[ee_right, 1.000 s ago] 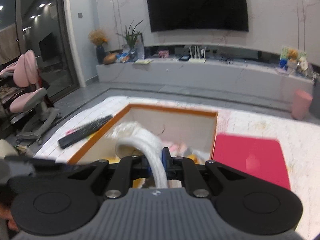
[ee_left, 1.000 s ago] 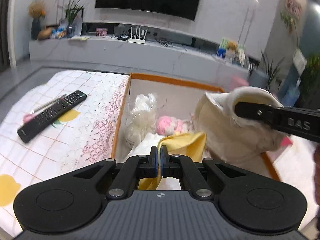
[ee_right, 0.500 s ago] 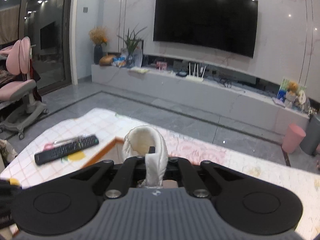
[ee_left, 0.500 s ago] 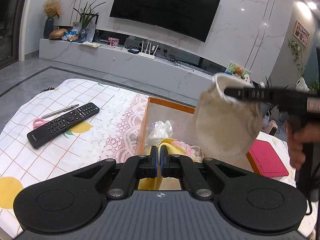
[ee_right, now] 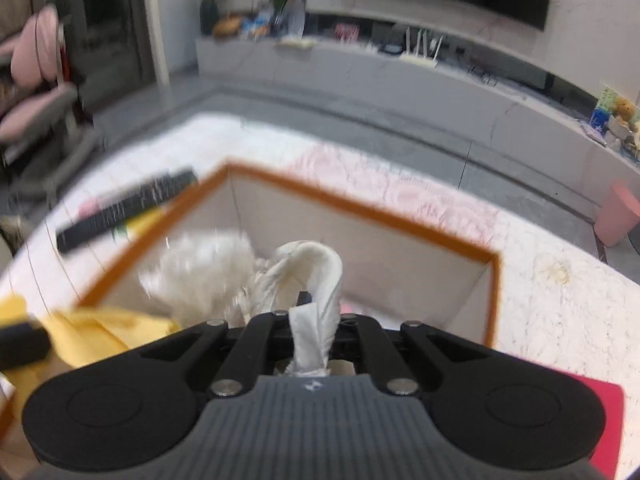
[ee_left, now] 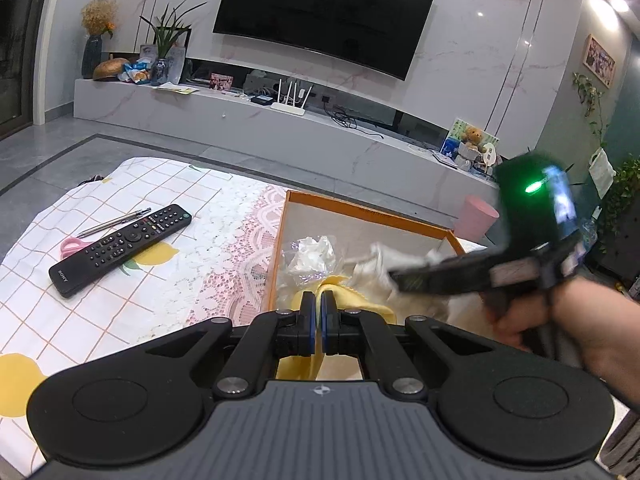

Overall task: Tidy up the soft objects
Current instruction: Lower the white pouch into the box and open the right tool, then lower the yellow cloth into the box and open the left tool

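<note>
Box point(ee_left: 362, 216) with the orange rim sits on the surface point(ee_left: 120, 280), 12 o'clock from both cameras; soft stuff is piled inside it.

Left hand-held gripper point(ee_left: 318, 322): jaws pinched closed on the yellow cloth point(ee_left: 352, 300), which hangs at the near wall, 6 o'clock in the box.

Right hand-held gripper point(ee_right: 314, 322): clamped on the cream cloth point(ee_right: 316, 276), over the box's near half. View is motion-blurred, so I can't tell if the cloth touches the pile.

Step as I read it: drop the cream cloth in.
- lower until it rests on the pile, then open
- keep clear of the rim and the left tool
- don't let go of the yellow cloth until it's inside the wall

Readable text: "SONY" on the remote point(ee_left: 120, 248), 10 o'clock. Nothing else legible.
</note>
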The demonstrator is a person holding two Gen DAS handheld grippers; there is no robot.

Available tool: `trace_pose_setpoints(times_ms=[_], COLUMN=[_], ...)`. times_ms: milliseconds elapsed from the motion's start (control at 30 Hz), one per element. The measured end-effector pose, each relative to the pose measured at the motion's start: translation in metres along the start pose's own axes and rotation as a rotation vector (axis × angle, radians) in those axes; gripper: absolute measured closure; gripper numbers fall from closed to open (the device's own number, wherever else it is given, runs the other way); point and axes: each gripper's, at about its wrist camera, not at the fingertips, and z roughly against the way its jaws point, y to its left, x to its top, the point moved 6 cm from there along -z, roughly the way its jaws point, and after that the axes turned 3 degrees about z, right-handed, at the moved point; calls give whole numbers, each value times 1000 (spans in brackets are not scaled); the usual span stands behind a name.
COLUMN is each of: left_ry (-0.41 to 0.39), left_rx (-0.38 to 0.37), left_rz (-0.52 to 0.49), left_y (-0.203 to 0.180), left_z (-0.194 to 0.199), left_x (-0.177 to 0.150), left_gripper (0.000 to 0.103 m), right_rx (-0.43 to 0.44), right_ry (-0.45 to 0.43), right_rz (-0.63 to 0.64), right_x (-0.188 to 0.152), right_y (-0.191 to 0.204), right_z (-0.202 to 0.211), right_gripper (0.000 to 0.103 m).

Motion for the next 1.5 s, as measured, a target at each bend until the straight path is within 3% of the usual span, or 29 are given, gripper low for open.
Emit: trace_pose_setpoints(times_ms=[133,233,333,367,400,467,633,733,867,967,1067,1167,1333,1467,1500], left_ry=[-4,-3,-9,-18,-28,-48,-82,-107,-107,-117,-170,-200,-106,-35,-26], left_rx=[12,24,31,30,33,45,44,50,56,4,73,82,105,164,173], left_rz=[-18,-18,-2,-7,-13,-26,-71,-111,-122,-101,-140,-174,-132,-131,-125], left_y=[1,4,5,4,3,0,-15,-23,-38,-54,-67,-80,-74,-60,-57], left_z=[-3,-4,-2,0,3,7,15,20,20,20,14,3,-44,-73,-74], left_x=[-1,-2,1,3,4,7,9,12,25,44,62,69,50,25,20], left_gripper=[101,101,101,101,101,101,101,101,101,101,101,100,99,98,90], right_rx=[-46,-62,-71,-86,-110,-149,-122,-97,-73,-76,-88,-73,-72,-66,-62], right_ry=[74,39,-14,-25,-34,-65,-176,-205,-235,-234,-233,-236,-215,-213,-213], right_rz=[28,-42,-5,8,7,24,-16,-42,-46,-39,-47,-48,-36,-46,-48], right_x=[-7,-1,0,-1,-4,-8,-20,-29,-42,-47,-53,-57,-67,-72,-73], right_y=[4,-2,4,4,4,3,-9,-10,-7,-5,-10,-13,-19,-22,-23], right_z=[-20,-18,-2,4,11,27,77,105,132,141,148,149,139,134,133], right_gripper=[103,103,98,90,68,54,52,42,37,37,37,37,38,38,38])
